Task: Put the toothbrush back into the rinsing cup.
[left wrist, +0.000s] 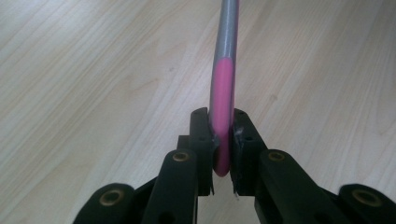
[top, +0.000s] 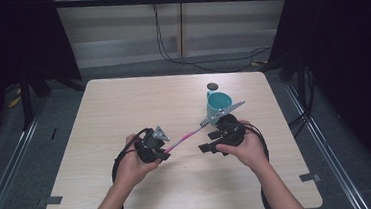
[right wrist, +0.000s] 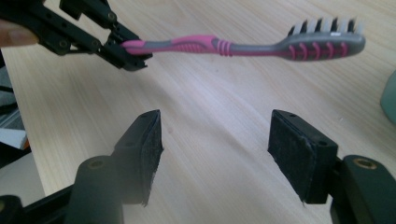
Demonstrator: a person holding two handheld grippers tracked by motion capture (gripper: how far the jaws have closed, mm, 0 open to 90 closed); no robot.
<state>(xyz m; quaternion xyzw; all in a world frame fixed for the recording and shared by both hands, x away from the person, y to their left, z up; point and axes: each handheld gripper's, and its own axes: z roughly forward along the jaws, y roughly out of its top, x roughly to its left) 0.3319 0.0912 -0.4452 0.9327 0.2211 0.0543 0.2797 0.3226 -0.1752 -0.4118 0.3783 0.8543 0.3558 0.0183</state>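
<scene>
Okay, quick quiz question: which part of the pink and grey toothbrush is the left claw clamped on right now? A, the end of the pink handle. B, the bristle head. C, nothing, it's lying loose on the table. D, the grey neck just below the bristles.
A: the left claw is shut on the pink tail end of the toothbrush, whose bristle head sticks out free above the table.

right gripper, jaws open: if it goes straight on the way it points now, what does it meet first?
Probably the toothbrush, held off the table by the left gripper: its handle crosses right ahead of the right gripper. Depth is unclear; passing under it, bare table comes next.
</scene>
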